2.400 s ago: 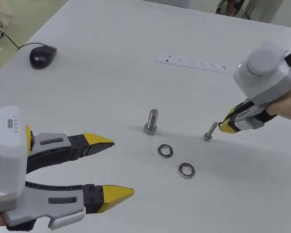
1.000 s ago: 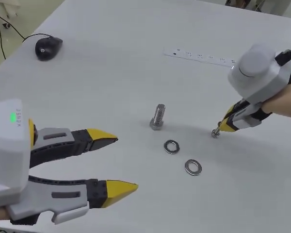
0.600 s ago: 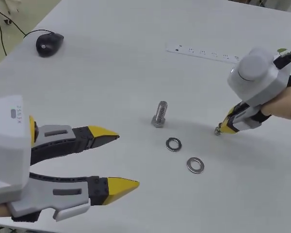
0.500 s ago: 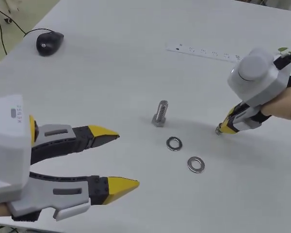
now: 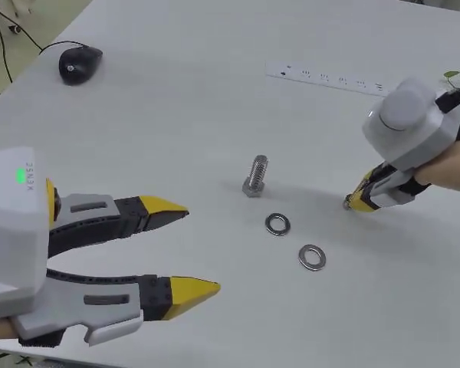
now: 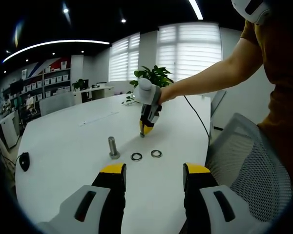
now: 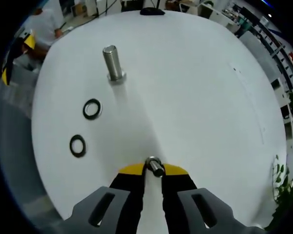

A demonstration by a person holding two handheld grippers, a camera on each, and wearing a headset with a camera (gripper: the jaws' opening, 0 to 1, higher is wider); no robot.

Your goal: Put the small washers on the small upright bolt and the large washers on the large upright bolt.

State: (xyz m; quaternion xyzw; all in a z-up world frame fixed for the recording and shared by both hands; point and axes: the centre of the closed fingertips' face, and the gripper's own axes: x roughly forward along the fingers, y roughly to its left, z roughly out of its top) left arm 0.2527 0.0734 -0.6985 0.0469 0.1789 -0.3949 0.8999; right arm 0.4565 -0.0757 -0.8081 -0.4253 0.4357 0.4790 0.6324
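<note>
My right gripper (image 5: 356, 203) (image 7: 153, 170) is shut on the small bolt (image 5: 346, 203) (image 7: 155, 166), which rests its lower end on the white table (image 5: 176, 115) at the right. The large bolt (image 5: 255, 176) (image 6: 113, 147) (image 7: 113, 63) stands upright on its head near the middle. Two washers (image 5: 277, 225) (image 5: 312, 257) lie flat between the bolts, a little nearer me; they also appear as washers (image 7: 92, 108) (image 7: 78, 145) in the right gripper view. My left gripper (image 5: 198, 249) (image 6: 155, 169) hovers open at the near left, holding nothing.
A black mouse (image 5: 80, 63) with its cable lies at the far left. A white power strip (image 5: 328, 77) lies across the far side. A mesh office chair (image 6: 249, 165) stands past the table's edge in the left gripper view.
The small bolt leaned out from the right gripper's tips before; now it sits steeper, tucked between them. The left gripper and washers have stayed put; the head camera shifted slightly.
</note>
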